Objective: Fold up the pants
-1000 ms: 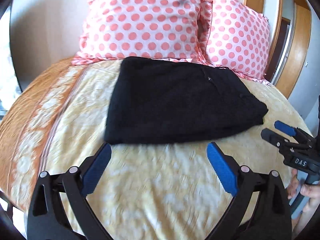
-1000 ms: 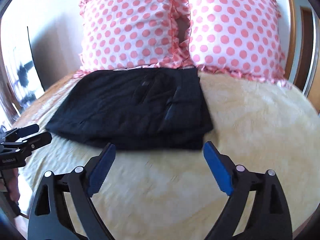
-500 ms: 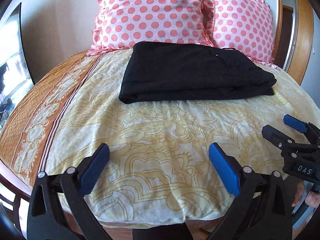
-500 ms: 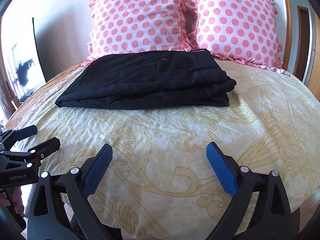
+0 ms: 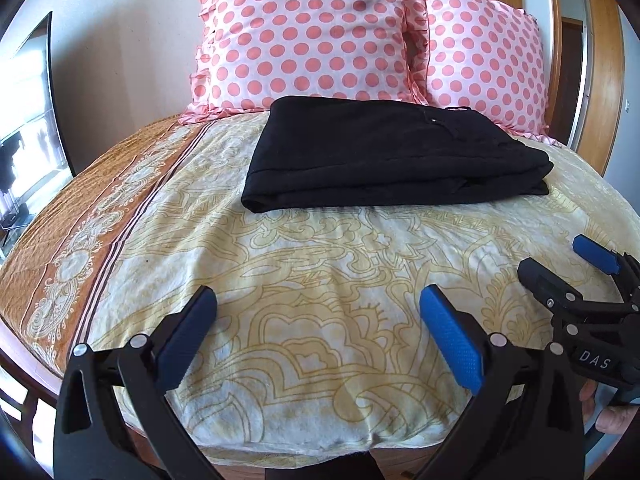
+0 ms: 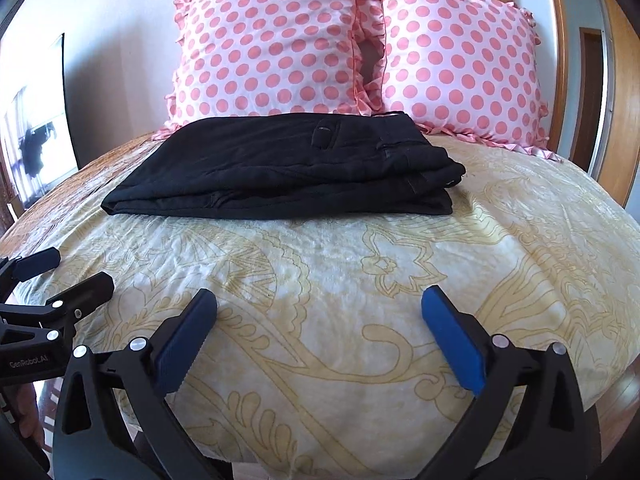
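The black pants (image 5: 384,158) lie folded in a flat rectangle on the bed, just in front of the pillows; the right wrist view shows the pants (image 6: 288,170) with waistband and a pocket on top. My left gripper (image 5: 318,304) hangs open over the near part of the bedspread, well short of the pants, nothing between its blue pads. My right gripper (image 6: 320,304) is open too, equally far back and empty. Each gripper appears in the other's view: the right gripper (image 5: 568,264) at the right edge, the left gripper (image 6: 60,272) at the left edge.
A yellow patterned bedspread (image 5: 320,280) with an orange border (image 5: 92,220) covers the bed. Two pink polka-dot pillows (image 5: 304,36) (image 5: 484,68) lean at the head. A wooden door frame (image 5: 604,92) stands at right. A person's fingers (image 5: 612,420) hold the right gripper's handle.
Both grippers drew back from the pants toward the foot of the bed and sank a little; the pants now look farther away. The folded pants stayed put.
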Tool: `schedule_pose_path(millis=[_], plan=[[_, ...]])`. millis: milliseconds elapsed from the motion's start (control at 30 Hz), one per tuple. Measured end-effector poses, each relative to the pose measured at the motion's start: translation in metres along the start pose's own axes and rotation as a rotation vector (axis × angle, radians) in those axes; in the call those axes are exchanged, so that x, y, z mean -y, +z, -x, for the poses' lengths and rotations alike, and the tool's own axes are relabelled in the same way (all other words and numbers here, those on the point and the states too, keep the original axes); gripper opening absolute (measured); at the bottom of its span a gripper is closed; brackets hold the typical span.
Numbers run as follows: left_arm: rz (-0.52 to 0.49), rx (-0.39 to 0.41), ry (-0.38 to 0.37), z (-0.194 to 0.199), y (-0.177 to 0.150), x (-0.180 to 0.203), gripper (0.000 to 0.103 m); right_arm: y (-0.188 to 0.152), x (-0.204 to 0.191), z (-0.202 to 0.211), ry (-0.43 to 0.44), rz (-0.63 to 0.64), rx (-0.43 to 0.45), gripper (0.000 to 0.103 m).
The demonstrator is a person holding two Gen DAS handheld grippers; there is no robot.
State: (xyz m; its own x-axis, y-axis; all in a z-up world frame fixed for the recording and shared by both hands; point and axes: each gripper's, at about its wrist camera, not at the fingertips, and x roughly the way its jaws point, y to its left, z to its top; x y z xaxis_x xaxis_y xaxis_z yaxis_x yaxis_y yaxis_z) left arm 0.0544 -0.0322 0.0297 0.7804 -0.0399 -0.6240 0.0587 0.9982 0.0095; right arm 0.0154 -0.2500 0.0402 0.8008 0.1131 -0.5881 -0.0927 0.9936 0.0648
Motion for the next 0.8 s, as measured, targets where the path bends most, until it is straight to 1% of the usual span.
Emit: schedule_pose_path(millis=[233, 800], plan=[[0.012, 0.000, 0.016, 0.0001, 0.0000, 0.0013, 0.101, -0.0012, 0.0010, 0.0006, 0.002, 0.001, 0.009, 0.102], [0.011, 0.002, 0.014, -0.0002, -0.0002, -0.0001, 0.101, -0.0018, 0.0022, 0.0008, 0.000, 0.001, 0.014, 0.102]])
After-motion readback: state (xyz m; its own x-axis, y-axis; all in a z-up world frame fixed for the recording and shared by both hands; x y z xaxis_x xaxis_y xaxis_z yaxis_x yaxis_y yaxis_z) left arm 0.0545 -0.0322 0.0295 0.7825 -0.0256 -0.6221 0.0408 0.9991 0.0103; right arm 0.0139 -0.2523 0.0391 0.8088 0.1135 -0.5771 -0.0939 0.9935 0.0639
